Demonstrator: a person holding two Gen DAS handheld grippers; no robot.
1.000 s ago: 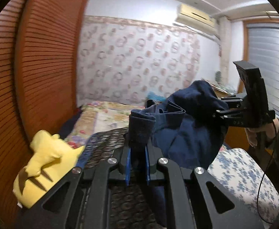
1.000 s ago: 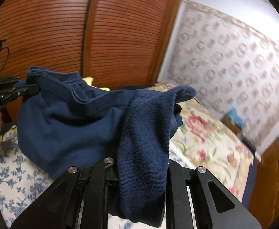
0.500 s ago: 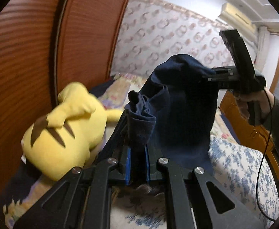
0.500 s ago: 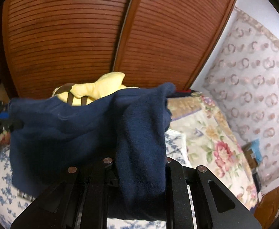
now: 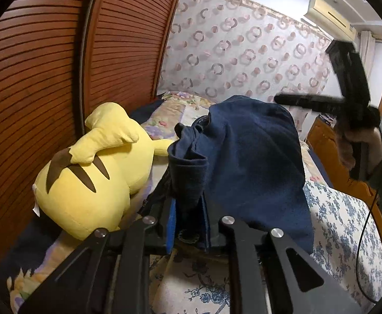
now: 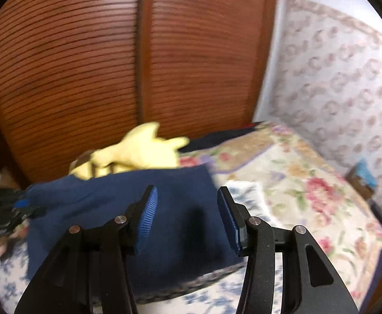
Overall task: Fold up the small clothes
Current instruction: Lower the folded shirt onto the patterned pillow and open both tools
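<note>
A small navy blue garment hangs from my left gripper, which is shut on its bunched edge. In the right wrist view the same garment droops toward the blue-flowered bedcover. My right gripper is open and empty, its blue pads apart above the cloth. It shows blurred in the left wrist view, up at the right, clear of the garment. My left gripper also shows at the left edge of the right wrist view.
A yellow plush toy lies on the bed beside the brown slatted wardrobe doors. A flowered quilt covers the far bed. A wooden bed frame runs along the right. Patterned wallpaper is behind.
My right gripper has opened and let go of the garment, then pulled back. The cloth's freed side has dropped toward the bed. My left gripper keeps its hold and has tilted lower.
</note>
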